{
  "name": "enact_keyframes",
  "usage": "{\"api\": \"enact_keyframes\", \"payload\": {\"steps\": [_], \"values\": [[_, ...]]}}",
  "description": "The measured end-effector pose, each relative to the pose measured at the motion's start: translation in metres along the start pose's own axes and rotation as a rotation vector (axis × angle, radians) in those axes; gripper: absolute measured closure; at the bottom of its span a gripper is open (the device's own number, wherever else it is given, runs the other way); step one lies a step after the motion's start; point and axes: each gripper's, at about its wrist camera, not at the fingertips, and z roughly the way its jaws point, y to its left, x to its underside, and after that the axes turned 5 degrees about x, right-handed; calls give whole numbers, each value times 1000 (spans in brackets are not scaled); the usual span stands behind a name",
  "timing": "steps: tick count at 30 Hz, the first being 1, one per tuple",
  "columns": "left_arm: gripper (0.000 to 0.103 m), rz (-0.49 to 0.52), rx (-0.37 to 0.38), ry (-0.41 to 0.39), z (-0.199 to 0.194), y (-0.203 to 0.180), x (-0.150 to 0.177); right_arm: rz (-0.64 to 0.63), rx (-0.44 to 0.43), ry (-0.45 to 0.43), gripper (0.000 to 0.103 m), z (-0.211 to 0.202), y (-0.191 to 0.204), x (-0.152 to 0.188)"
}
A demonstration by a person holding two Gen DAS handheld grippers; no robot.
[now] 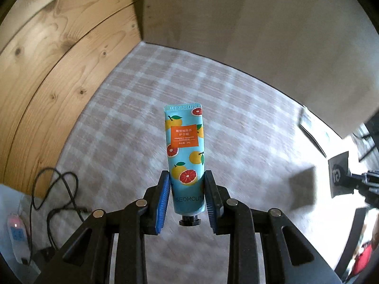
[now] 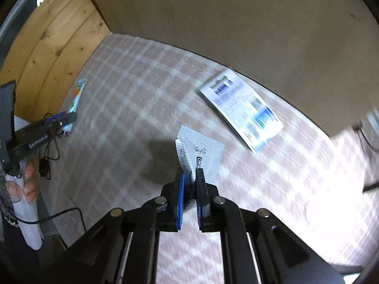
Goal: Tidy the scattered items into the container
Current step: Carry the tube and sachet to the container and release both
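The left gripper (image 1: 187,184) pinches a hand cream tube (image 1: 186,156) near its cap end, between the blue pads (image 1: 163,203). Most of the tube sticks out beyond the grip, so a quick swing could make it turn or slide out.

The right gripper (image 2: 190,177) has its jaws pressed together on a corner of a thin striped packet (image 2: 200,156). Such a small hold on a limp thing may tear or slip.

Both items hang above the checked tablecloth (image 2: 132,90), and a leaflet (image 2: 241,108) lies on the cloth. No container is visible, so a blind release could miss it.
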Motion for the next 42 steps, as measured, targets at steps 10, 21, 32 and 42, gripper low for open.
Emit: {"api": "enact_keyframes", "payload": {"steps": [10,21,32,42], "values": [[77,186,118,-38,-77,-123,51,171,-2,-163,95,-81,-47,79],[77,518,332,-11,-122,-323,138,410,131,-284,95,-198,-157,262],[76,782,493,53,-145,-500,227,674,265,-289,95,-252,-243,430],[76,901,565,100,-151,-612,277,755,267,-245,94,-246,-280,495]]}}
